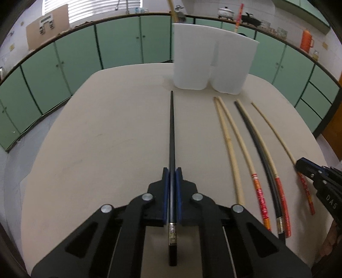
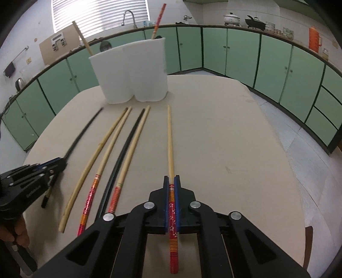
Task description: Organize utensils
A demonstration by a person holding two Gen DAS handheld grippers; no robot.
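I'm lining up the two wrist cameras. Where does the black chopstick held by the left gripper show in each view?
Left wrist: black chopstick runs up the centre, clamped between the left gripper's blue pads, tip toward the holder.
Right wrist: black chopstick lies blurred at far left, leftmost of the row, gripped by the left gripper.
Shared landmark: white utensil holder at the table's far end.

Green cabinet doors point(image 2: 241, 51) are ranged along the walls. On the countertop, an orange thermos point(image 2: 314, 40), a white pot point(image 2: 231, 18) and a black wok point(image 2: 255, 22) are seen; a faucet point(image 2: 129, 18) is set below the blinds point(image 2: 100, 15).
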